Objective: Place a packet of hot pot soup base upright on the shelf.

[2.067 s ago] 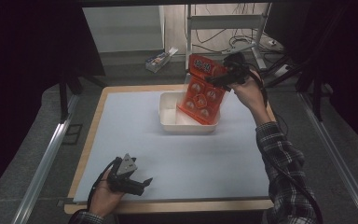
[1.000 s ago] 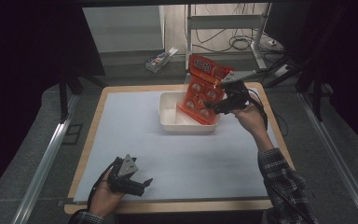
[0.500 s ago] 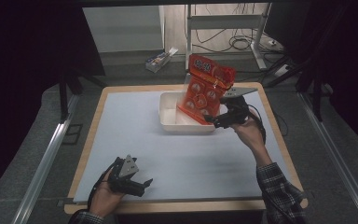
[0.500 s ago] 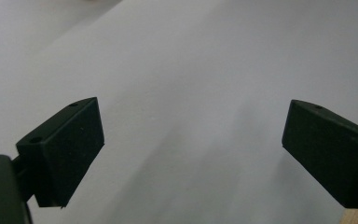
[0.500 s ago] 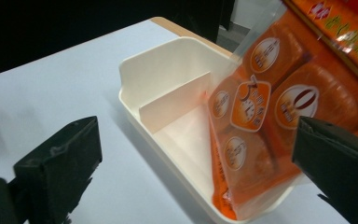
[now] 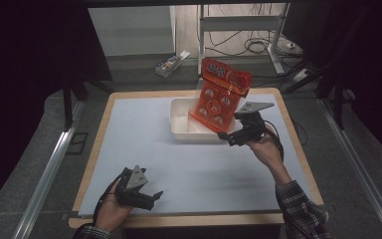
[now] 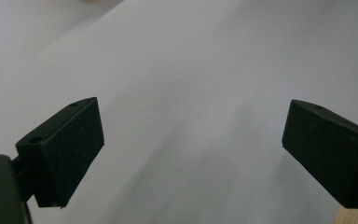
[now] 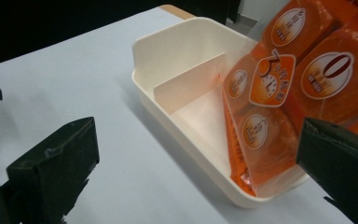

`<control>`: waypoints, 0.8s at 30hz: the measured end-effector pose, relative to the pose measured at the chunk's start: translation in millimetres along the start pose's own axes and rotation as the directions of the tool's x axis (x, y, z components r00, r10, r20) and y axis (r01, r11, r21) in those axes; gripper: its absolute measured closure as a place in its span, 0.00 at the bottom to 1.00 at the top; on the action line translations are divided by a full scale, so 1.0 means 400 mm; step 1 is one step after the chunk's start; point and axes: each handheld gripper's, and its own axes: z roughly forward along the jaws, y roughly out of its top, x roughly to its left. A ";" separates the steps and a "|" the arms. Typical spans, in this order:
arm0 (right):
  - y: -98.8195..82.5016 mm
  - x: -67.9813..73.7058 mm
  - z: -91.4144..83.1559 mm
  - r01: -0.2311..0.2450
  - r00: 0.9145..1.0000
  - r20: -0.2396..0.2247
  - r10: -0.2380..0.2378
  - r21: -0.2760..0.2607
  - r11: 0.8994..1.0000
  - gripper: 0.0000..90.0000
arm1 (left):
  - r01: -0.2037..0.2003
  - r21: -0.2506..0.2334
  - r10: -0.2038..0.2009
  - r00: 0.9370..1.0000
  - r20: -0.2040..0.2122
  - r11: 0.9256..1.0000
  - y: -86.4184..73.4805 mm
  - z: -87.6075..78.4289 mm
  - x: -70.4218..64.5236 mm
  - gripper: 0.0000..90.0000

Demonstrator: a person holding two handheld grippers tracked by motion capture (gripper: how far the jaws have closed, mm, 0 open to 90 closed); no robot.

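Pale blue mat (image 6: 189, 164) on wood-edged table (image 6: 95, 149), dark room, cables on floor behind. White divided tray (image 6: 184, 127) at far centre; orange snack bag (image 6: 220, 97) stands tilted in its right compartment. Right gripper (image 6: 234, 137) just beside tray, jaws wide, empty. Left gripper (image 6: 146, 196) low at near edge, jaws wide, empty.

My table (image 6: 144, 149): pale blue-grey mat, wooden edge showing. Behind it on the floor, a small box (image 6: 171, 63), label unreadable, cartons maybe. Cables (image 6: 258, 47) coiled near a metal stand (image 6: 278, 35). Rails (image 6: 49, 169) flank both sides.
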 end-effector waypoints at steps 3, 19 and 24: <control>-0.010 0.010 -0.002 0.006 1.000 -0.005 -0.006 0.002 1.000 0.00 | -0.001 -0.001 0.001 1.000 0.000 1.000 0.000 0.000 -0.001 0.06; -0.070 0.057 -0.033 0.027 1.000 -0.004 -0.027 0.022 0.999 0.00 | -0.002 -0.008 0.002 1.000 -0.004 1.000 0.000 -0.003 0.000 0.06; -0.088 0.073 -0.046 0.026 1.000 -0.010 -0.026 0.022 0.999 0.00 | -0.004 -0.008 0.004 1.000 -0.005 1.000 0.000 -0.003 -0.001 0.06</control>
